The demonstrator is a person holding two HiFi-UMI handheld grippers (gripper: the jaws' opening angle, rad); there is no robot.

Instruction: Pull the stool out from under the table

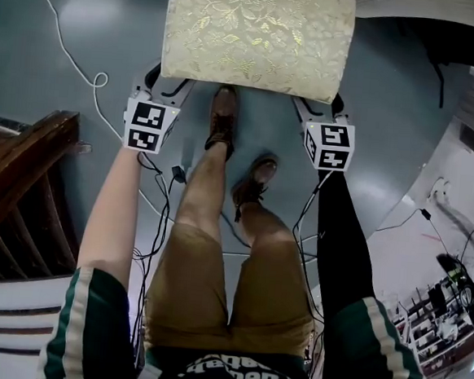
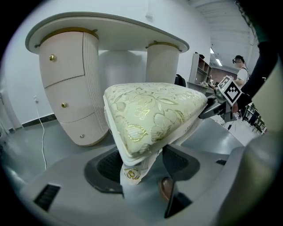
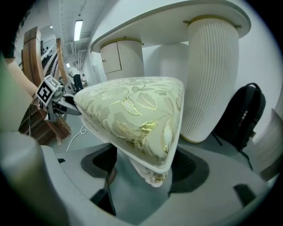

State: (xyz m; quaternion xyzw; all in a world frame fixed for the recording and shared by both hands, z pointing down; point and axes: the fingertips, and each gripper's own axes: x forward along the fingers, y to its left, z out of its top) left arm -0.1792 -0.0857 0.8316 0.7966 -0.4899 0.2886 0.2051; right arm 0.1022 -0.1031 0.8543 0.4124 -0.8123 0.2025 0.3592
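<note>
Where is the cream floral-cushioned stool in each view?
Head view: cream floral-cushioned stool top centre.
Left gripper view: centre, corner between the jaws.
Right gripper view: centre, corner between the jaws.
Shared landmark: white ribbed-pedestal table behind it; in head view, only an edge, top right.

Upholstered stool (image 1: 257,35), cream-gold floral cushion, upright, just before white table (image 2: 110,31)
</note>
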